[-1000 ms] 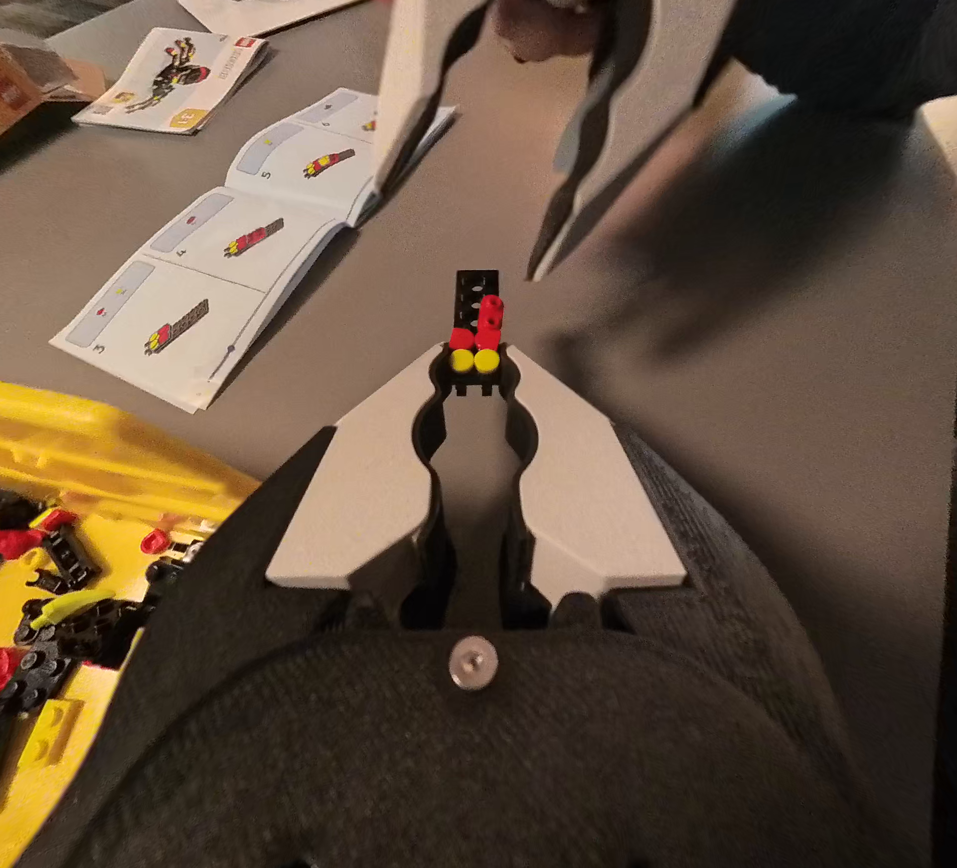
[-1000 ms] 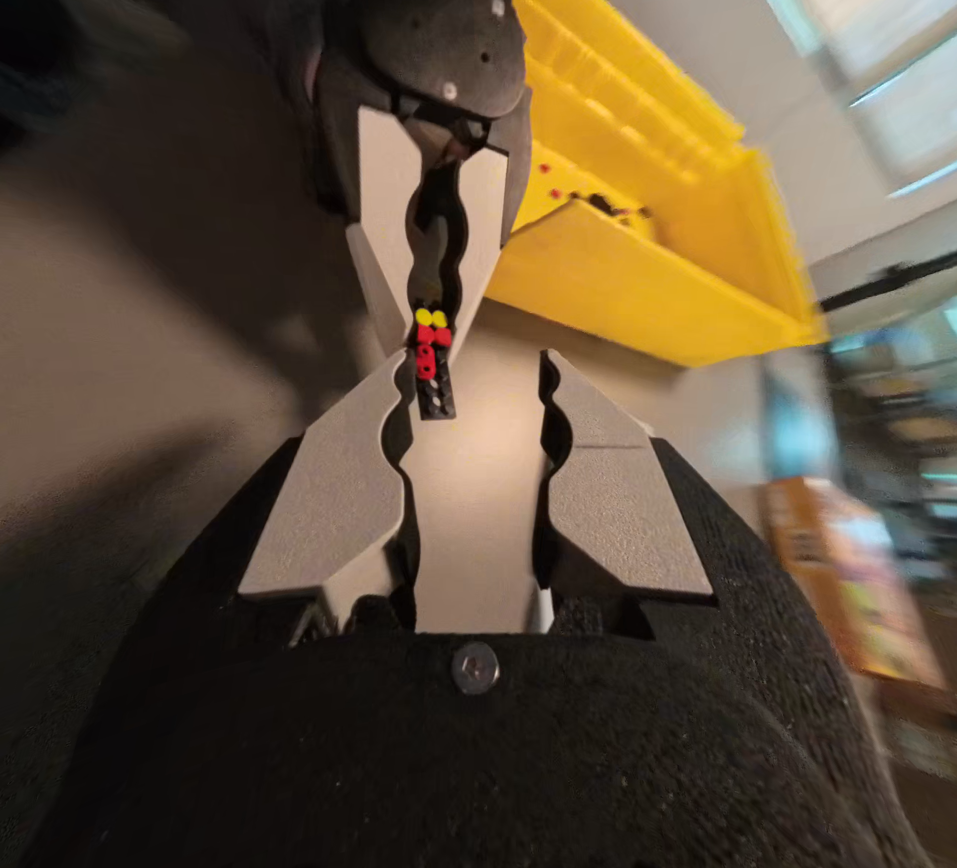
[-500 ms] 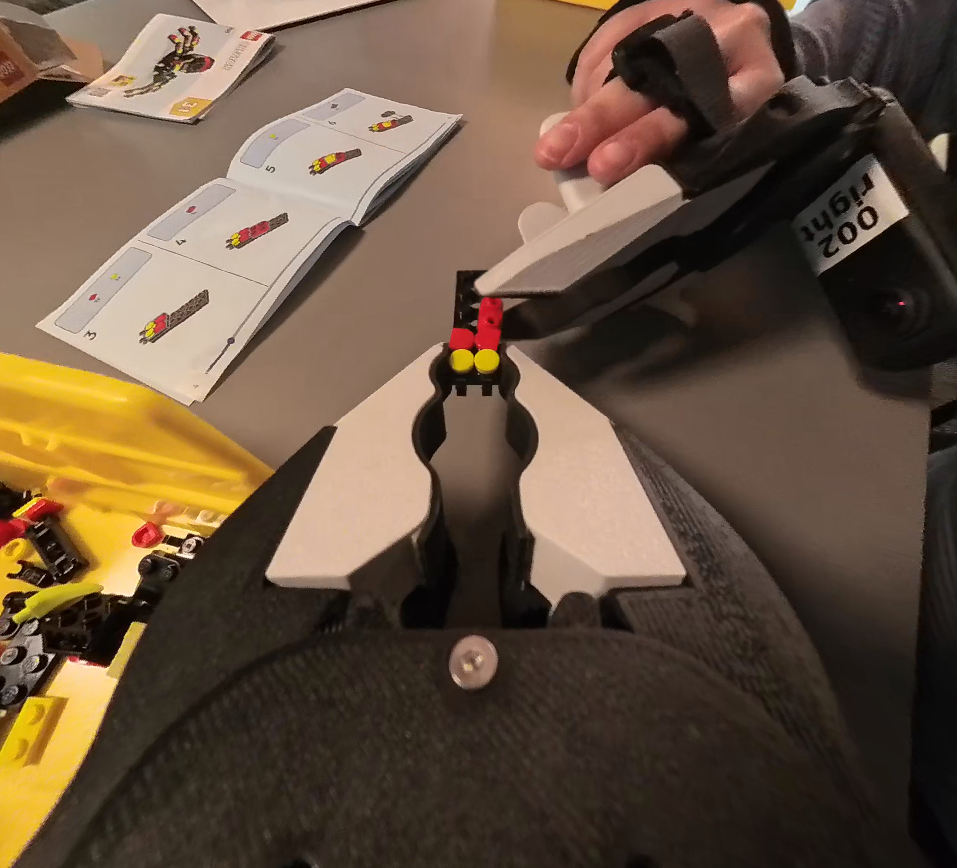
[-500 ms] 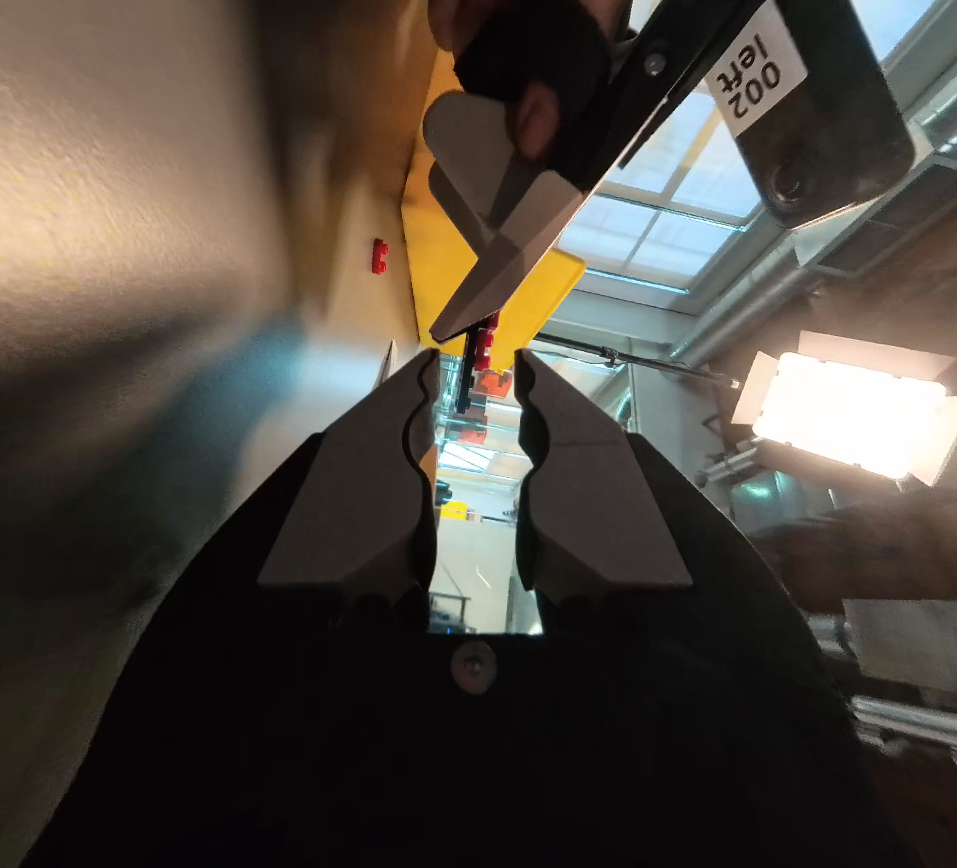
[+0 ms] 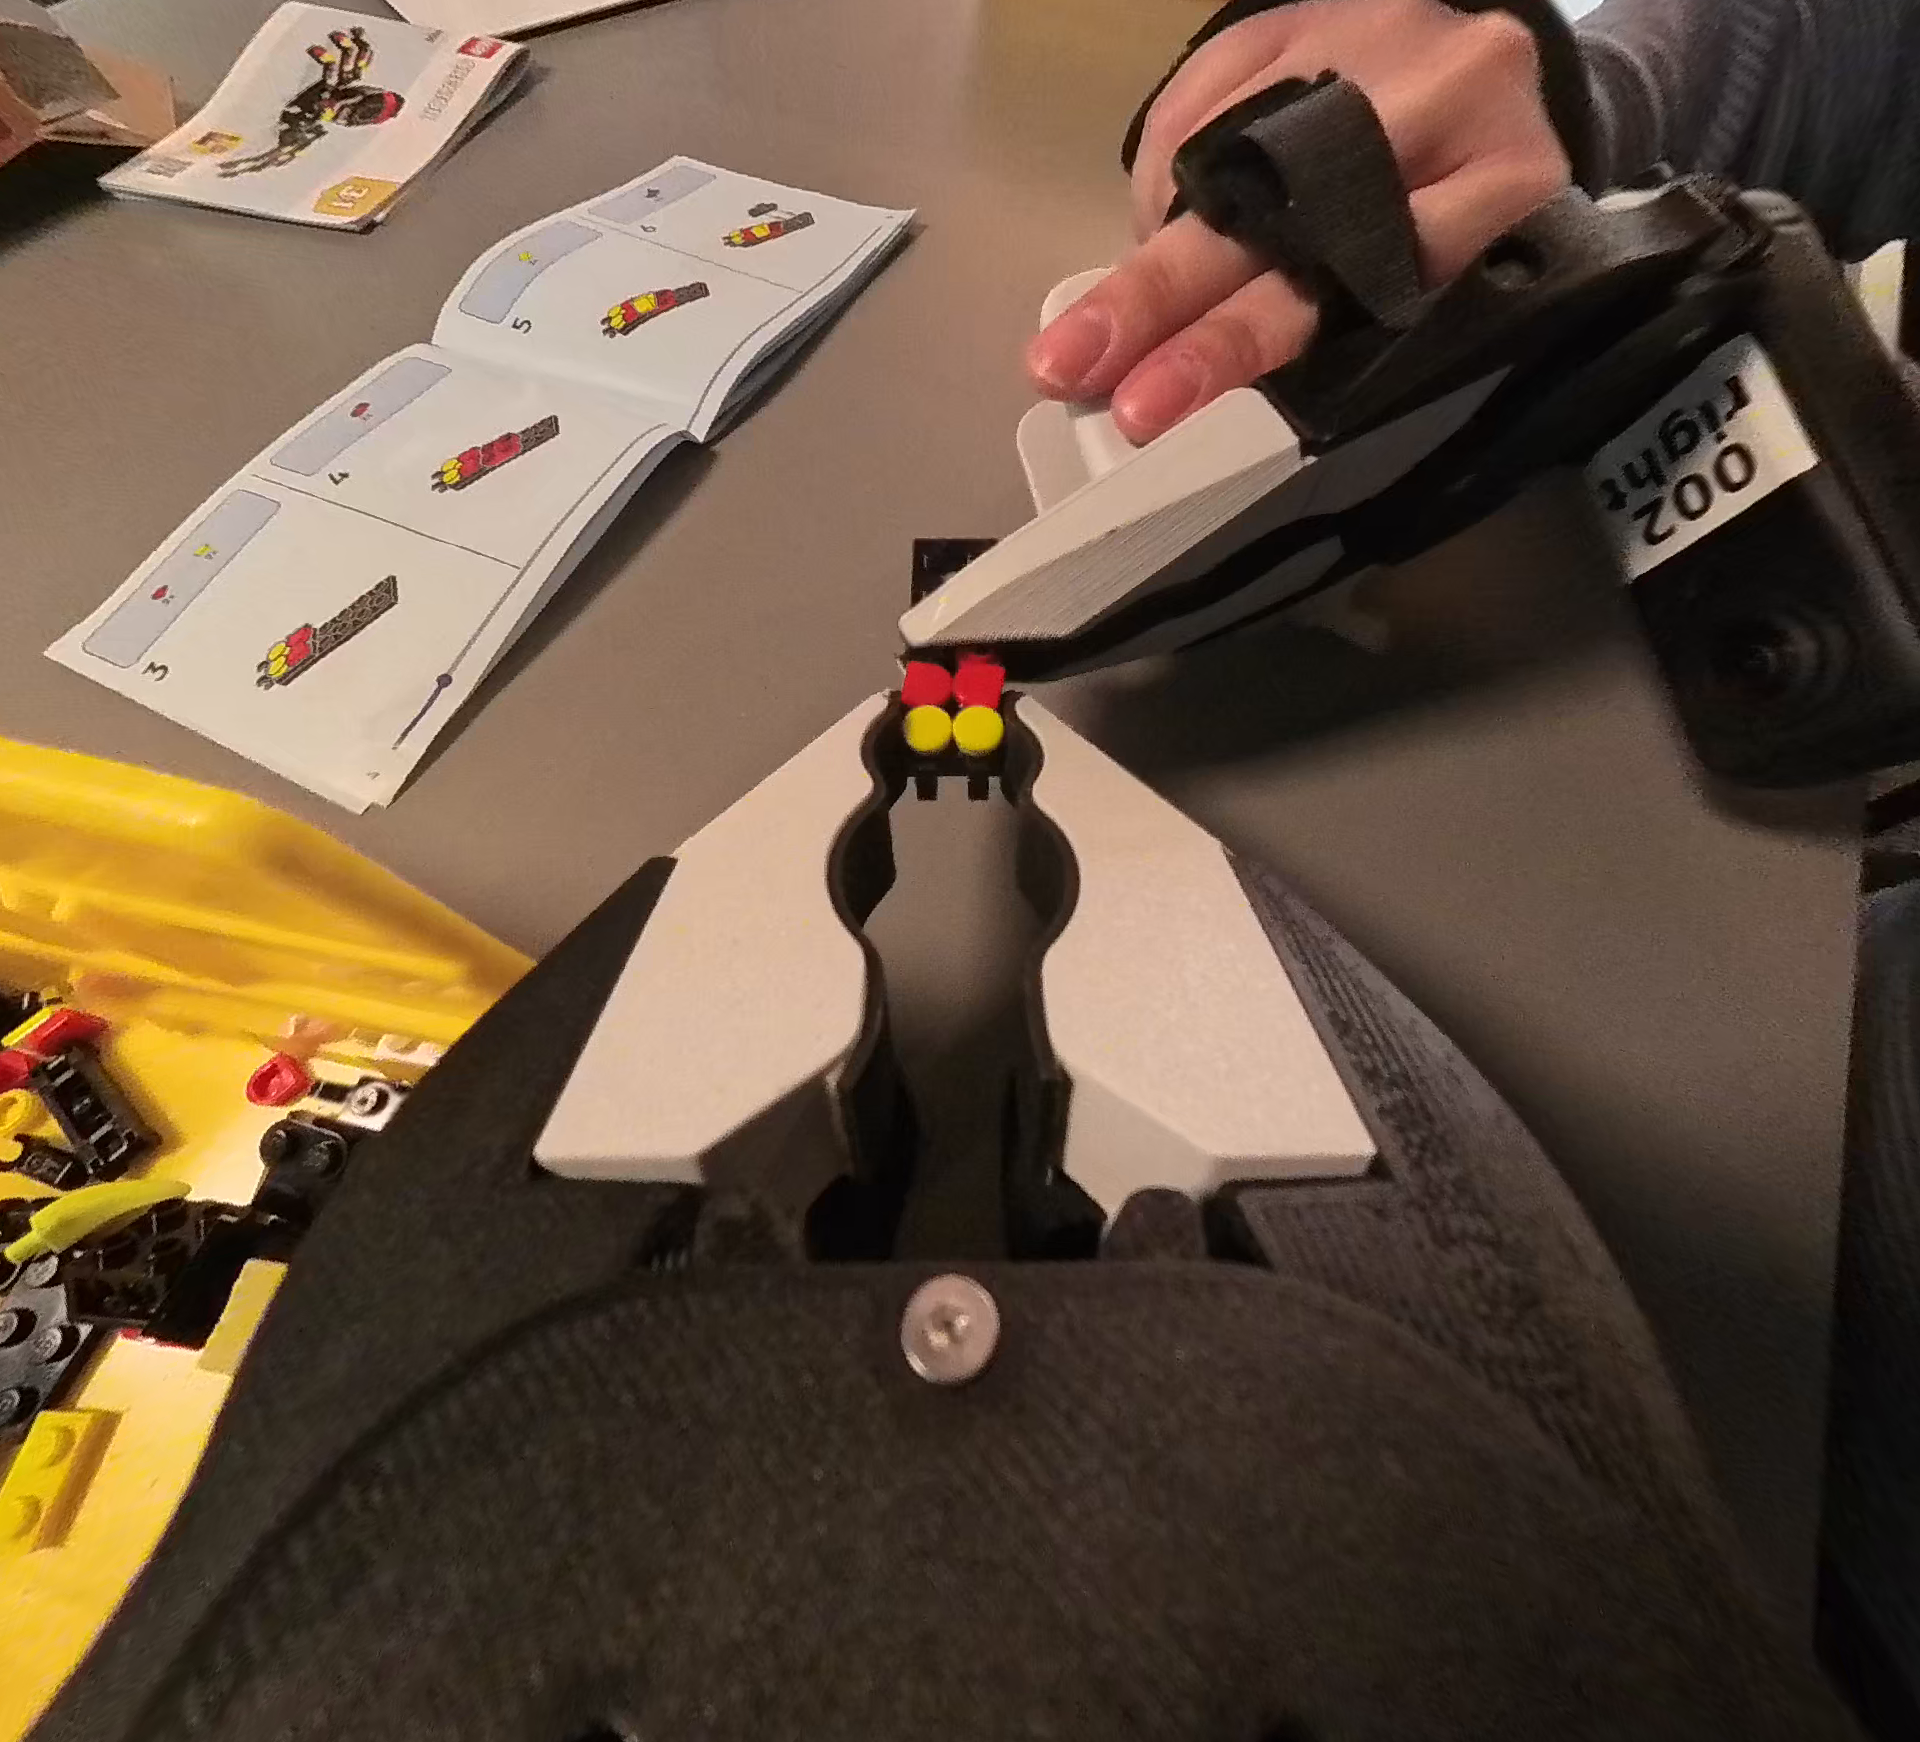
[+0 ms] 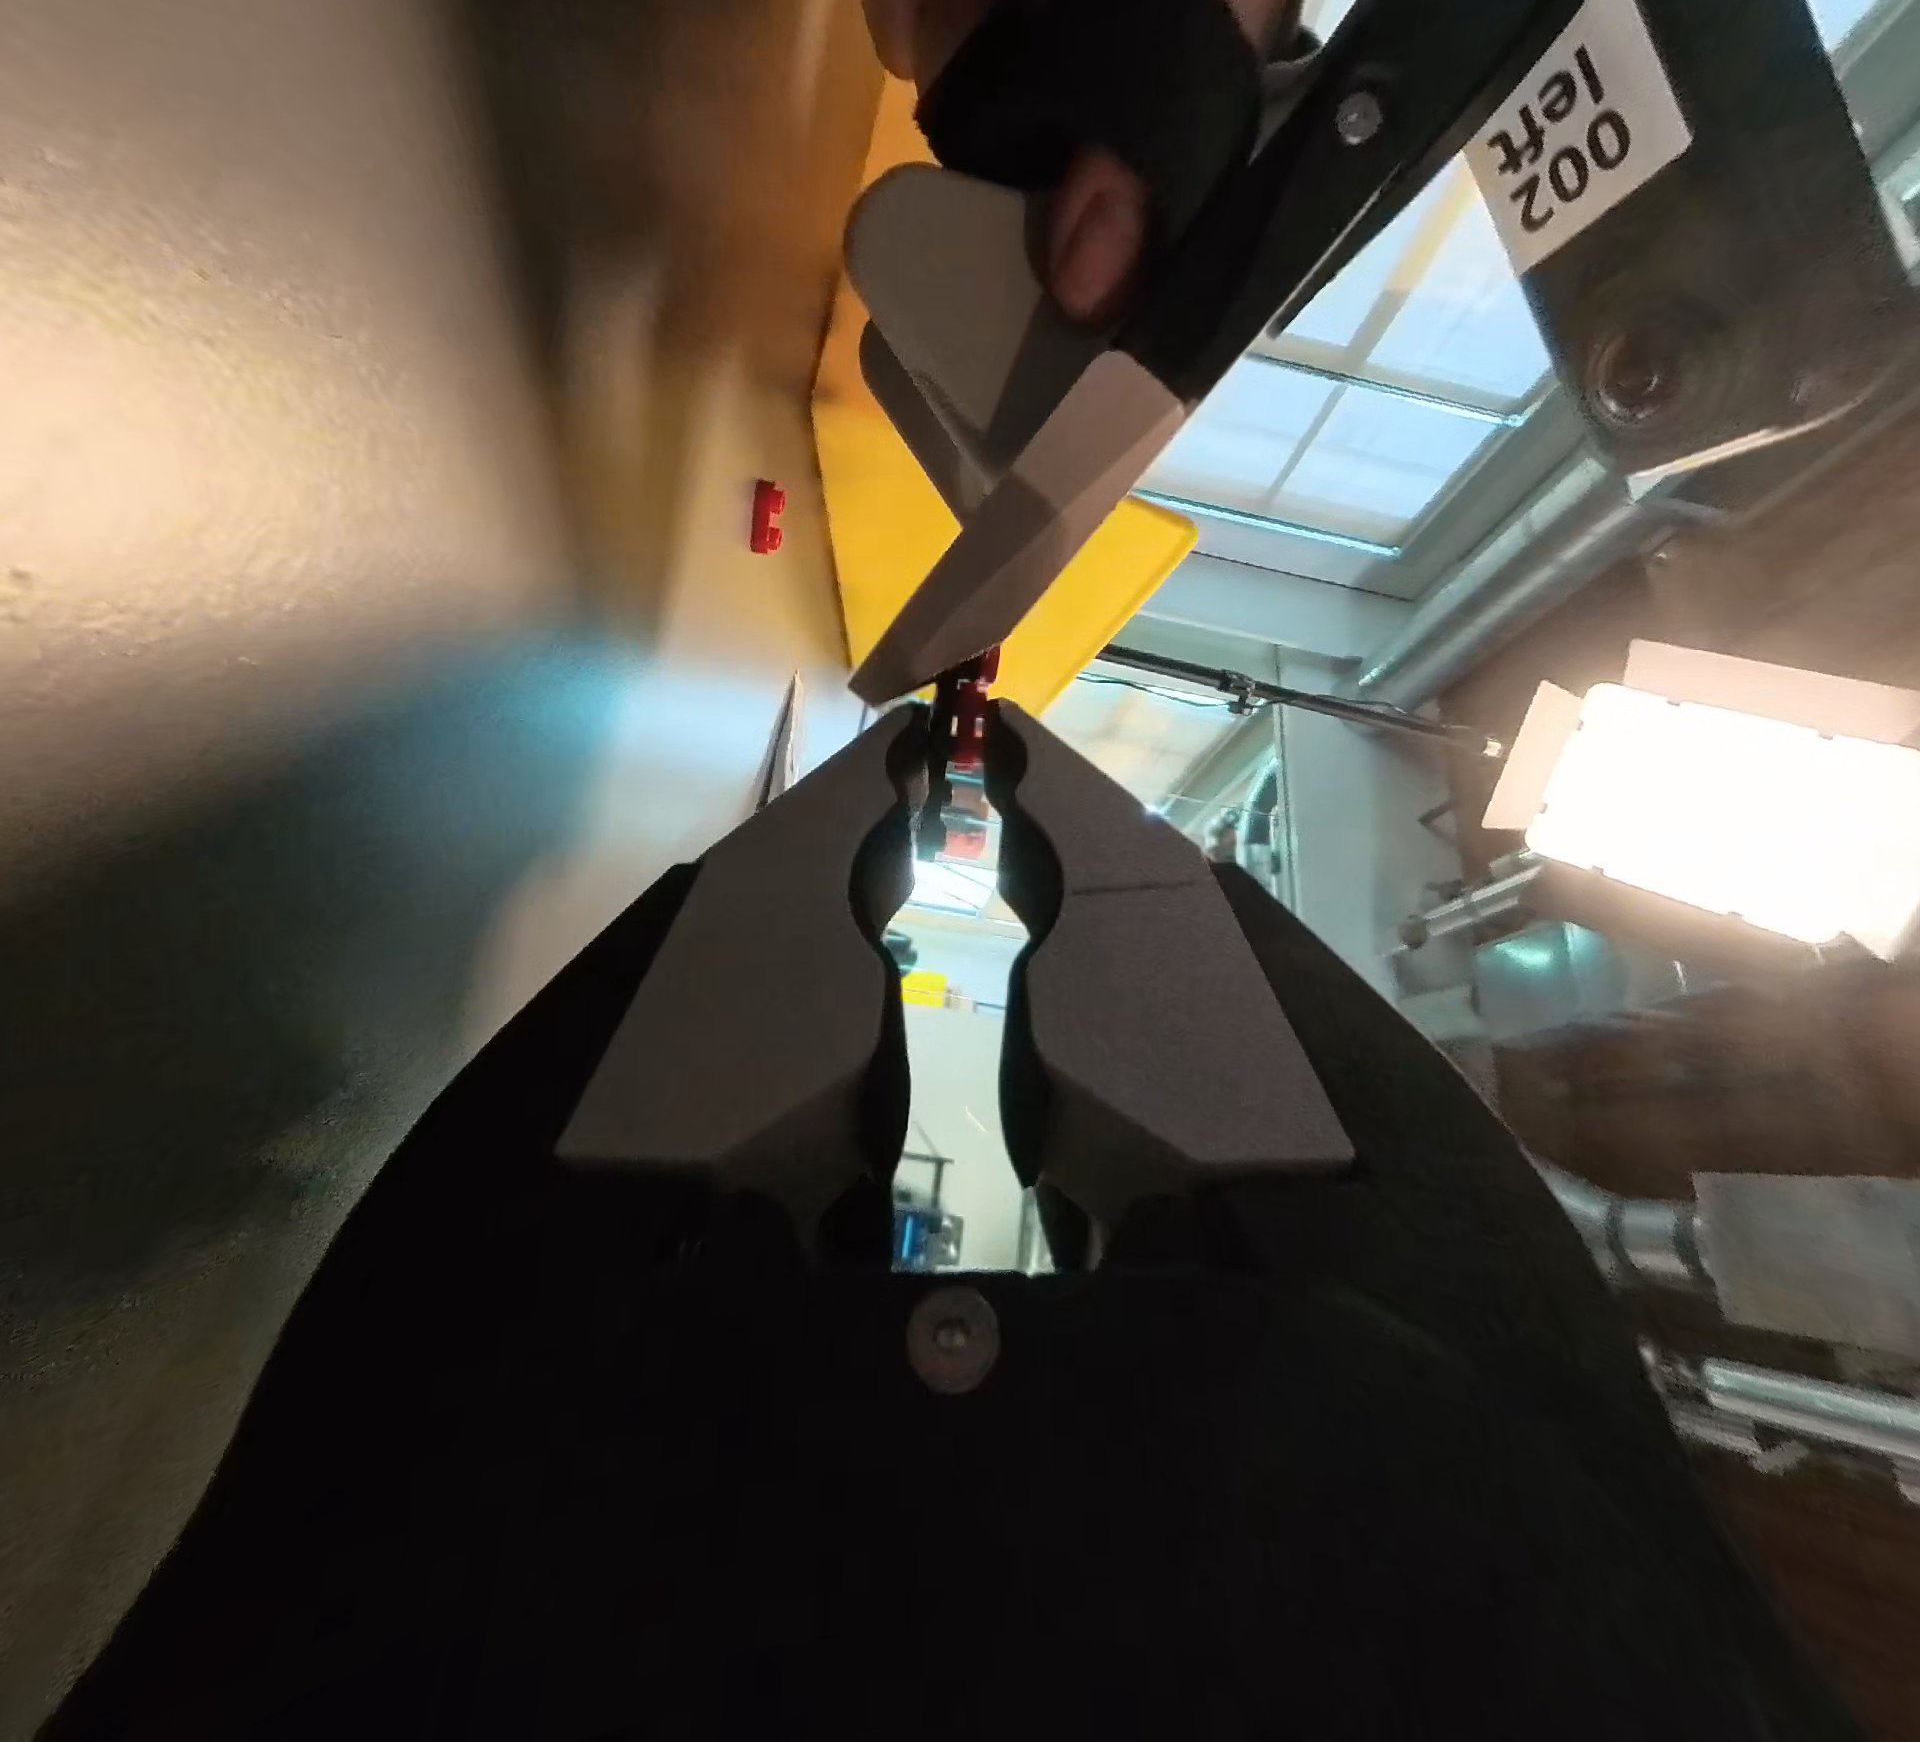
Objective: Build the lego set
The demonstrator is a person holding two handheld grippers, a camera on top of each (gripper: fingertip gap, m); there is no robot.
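In the left wrist view, the left hand-held gripper [image 5: 951,762] is closed tight on the near end of a small lego build [image 5: 951,721], a thin black plate with two yellow round pieces and red pieces pressed on top. The build is held just above the grey tabletop [image 5: 1299,913]. The right hand-held gripper [image 5: 961,627] is seen coming in from the side, and its grey tips are pinched over the red pieces at the far part of the plate. An open instruction booklet [image 5: 499,466] is laid on the tabletop, and its pictures show a longer row of pieces. A yellow bin [image 5: 208,923] with many loose black, red and yellow parts is seen at the lower left. In the right wrist view, the right hand-held gripper [image 6: 956,721] is nearly closed, and the red and black build [image 6: 961,716] is squeezed between its tips, close to the tip of the left hand-held gripper [image 6: 883,679]. One loose red brick [image 6: 766,516] is seen lying on the tabletop. It is judged that only the first few steps are done, a red piece is being pushed down, and most of the set is left to build.
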